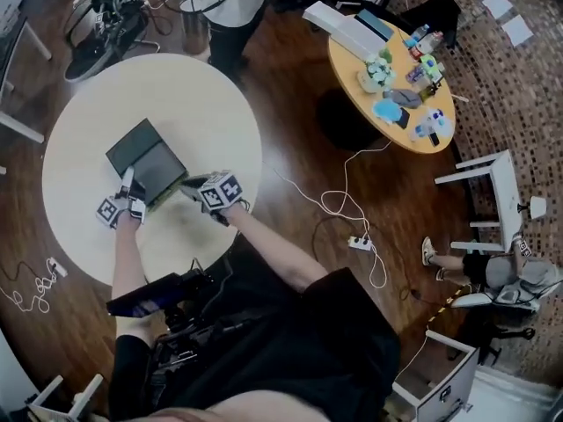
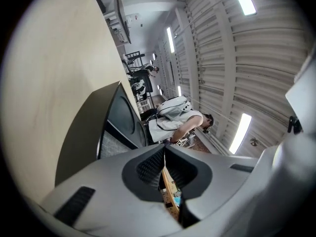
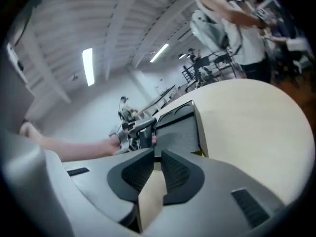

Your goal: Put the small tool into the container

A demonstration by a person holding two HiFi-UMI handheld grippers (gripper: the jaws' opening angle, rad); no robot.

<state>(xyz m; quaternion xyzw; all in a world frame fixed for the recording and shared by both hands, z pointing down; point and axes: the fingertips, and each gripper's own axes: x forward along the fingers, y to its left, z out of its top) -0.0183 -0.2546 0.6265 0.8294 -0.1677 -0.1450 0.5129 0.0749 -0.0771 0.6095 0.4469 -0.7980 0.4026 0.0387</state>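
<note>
When viewed from above, under the container [image 1: 145,163] – round cream table [image 1: 202,95], biggest thing of all. Well beyond the container to the right, second round table [image 1: 345,55], yellow top, loaded with small coloured items. Straight beyond the container, past the cream table's far edge, another person [image 1: 230,3] in a white top, standing. Right of the container, down on the dark wood floor [image 1: 290,148], white power strip [image 1: 359,243] on its cable.

Nearer than the container, two bare forearms [image 1: 273,251] reaching toward it from a dark-clothed body.

Container itself: dark grey flat box, resting on the cream table, seemingly open, grey textured inside toward the near side and a dark panel behind.

Left gripper [image 2: 164,151] at the container's near left corner, turned on its side; jaws closed tip to tip, nothing between. Whether touching the container – not clear.

Right gripper [image 3: 157,154] just beside the container's near right edge, aimed at it; jaws only a narrow slit apart, pads pressing on nothing, cream surface showing through the gap.

Small tool: not to be made out with certainty in any view. At the container's near corner in the right gripper view, tiny yellowish spot [image 3: 200,153], too small to name.
</note>
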